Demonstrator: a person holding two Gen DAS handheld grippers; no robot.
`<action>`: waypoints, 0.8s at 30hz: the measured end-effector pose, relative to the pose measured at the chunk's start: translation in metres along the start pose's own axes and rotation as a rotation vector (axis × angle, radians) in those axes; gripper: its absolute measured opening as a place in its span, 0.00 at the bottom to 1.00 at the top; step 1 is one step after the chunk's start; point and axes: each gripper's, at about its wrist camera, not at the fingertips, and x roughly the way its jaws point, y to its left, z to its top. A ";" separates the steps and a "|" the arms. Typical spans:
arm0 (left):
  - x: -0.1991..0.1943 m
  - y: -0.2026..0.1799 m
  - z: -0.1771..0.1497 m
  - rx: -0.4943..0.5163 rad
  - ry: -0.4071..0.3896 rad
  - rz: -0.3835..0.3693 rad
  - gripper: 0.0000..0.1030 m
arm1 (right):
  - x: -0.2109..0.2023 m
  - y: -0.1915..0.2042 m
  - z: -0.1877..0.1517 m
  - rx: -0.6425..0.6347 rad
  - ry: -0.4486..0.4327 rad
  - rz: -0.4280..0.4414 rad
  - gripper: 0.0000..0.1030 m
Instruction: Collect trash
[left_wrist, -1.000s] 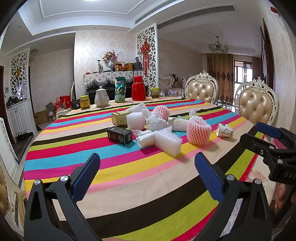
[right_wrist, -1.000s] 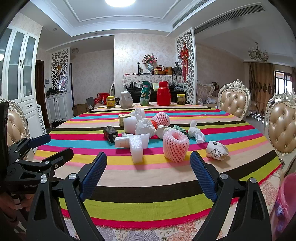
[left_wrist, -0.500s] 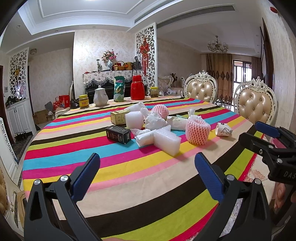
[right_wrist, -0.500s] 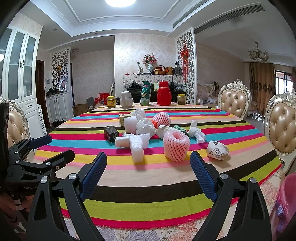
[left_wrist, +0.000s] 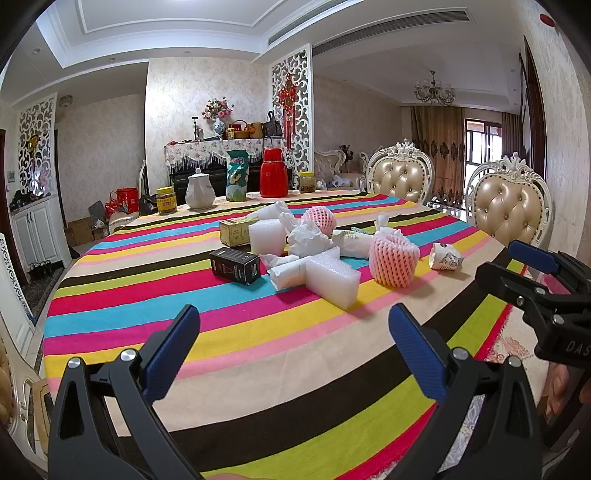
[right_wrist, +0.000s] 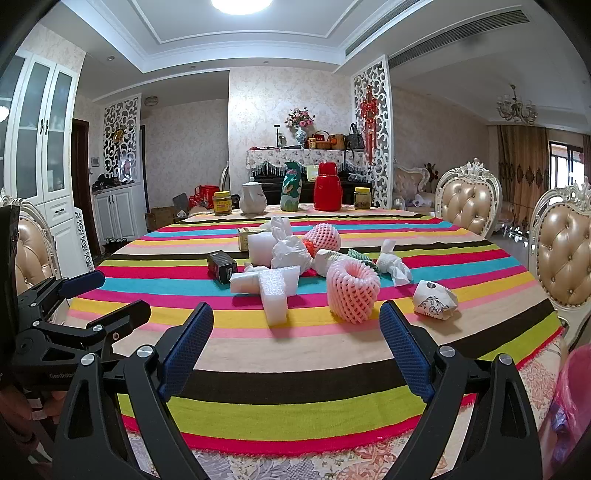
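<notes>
A heap of trash lies mid-table on the striped cloth: white foam blocks, a pink foam fruit net, a black box, crumpled white paper, a crushed paper cup and a yellow carton. My left gripper hovers open over the near table edge, well short of the heap. My right gripper is open too, just before the pink net and foam. Neither holds anything.
A jar, white teapot, green bag, red flask and second jar line the far edge. Padded chairs stand at the right. A pink bag shows at the right wrist view's lower right.
Both grippers have crept very slightly toward the heap; their jaws stay equally wide. Nothing on the table has moved.
</notes>
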 end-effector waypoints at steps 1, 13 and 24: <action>0.000 0.000 0.000 0.000 0.000 0.000 0.96 | 0.000 0.001 0.000 0.000 -0.001 0.001 0.83; 0.000 0.000 0.000 -0.001 0.003 -0.001 0.96 | -0.001 0.002 0.000 -0.001 -0.005 -0.004 0.83; 0.001 0.000 0.000 -0.001 0.002 -0.002 0.96 | -0.003 0.001 0.001 -0.002 -0.012 -0.008 0.83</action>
